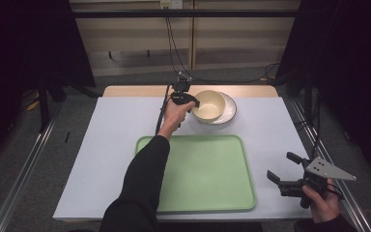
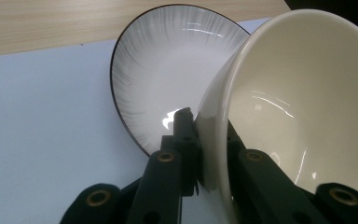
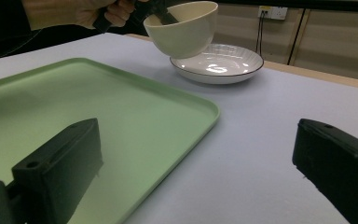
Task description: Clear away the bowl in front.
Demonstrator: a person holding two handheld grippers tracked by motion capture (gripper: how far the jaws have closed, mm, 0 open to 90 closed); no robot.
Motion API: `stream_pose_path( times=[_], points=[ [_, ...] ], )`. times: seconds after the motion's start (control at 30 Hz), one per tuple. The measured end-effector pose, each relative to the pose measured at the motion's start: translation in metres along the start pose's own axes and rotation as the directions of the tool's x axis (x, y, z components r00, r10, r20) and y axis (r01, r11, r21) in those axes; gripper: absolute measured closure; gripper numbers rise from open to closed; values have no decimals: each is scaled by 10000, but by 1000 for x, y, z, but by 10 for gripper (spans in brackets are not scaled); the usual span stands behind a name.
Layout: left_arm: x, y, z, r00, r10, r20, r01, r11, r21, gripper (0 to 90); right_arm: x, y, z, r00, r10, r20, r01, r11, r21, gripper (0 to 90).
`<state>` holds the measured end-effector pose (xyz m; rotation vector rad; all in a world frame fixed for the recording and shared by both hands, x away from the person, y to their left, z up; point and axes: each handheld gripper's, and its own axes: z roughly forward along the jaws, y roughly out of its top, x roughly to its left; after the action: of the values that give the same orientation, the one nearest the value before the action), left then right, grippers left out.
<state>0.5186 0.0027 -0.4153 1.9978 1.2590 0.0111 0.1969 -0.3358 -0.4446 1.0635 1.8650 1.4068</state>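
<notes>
My left gripper is shut on the rim of a cream bowl, one jaw inside and one outside. The bowl hangs tilted just above a white plate with a dark rim, at the far middle of the table. Up close, the bowl wall sits between the jaws and the plate lies behind it. My right gripper is open near the table's right front corner, nothing between its fingers.
A large light green tray lies empty on the white table cover, front centre. A strip of bare wood runs along the far edge. Cables hang down behind the table.
</notes>
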Motion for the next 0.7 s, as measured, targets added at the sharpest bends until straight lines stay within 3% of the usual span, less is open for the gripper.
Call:
stream_pose_path(
  times=[0.17, 0.33, 0.4, 0.5, 0.7],
  points=[
    [-1, -2, -4, 9999, -67, 85, 66, 10000, 60, 839, 0, 0, -1, 10000, 12, 3, -12, 10000, -45, 11],
    [-7, -3, -8, 9993, 325, 201, -329, 9993, 190, 839, 0, 0, -1, 10000, -33, 57, 34, 10000, -33, 10],
    [-10, -5, -9, 9992, 214, 323, -222, 9995, 243, 839, 0, 0, -1, 10000, -34, 65, 34, 10000, -42, 10],
    [-13, -9, -13, 9976, 562, 413, -583, 9970, 507, 839, 0, 0, -1, 10000, -37, 6, 37, 10000, 21, 10],
    [-20, -14, -20, 9945, 853, 613, -887, 9945, 555, 838, 0, 0, -1, 10000, -41, 14, 41, 10000, 12, 10]
  ],
)
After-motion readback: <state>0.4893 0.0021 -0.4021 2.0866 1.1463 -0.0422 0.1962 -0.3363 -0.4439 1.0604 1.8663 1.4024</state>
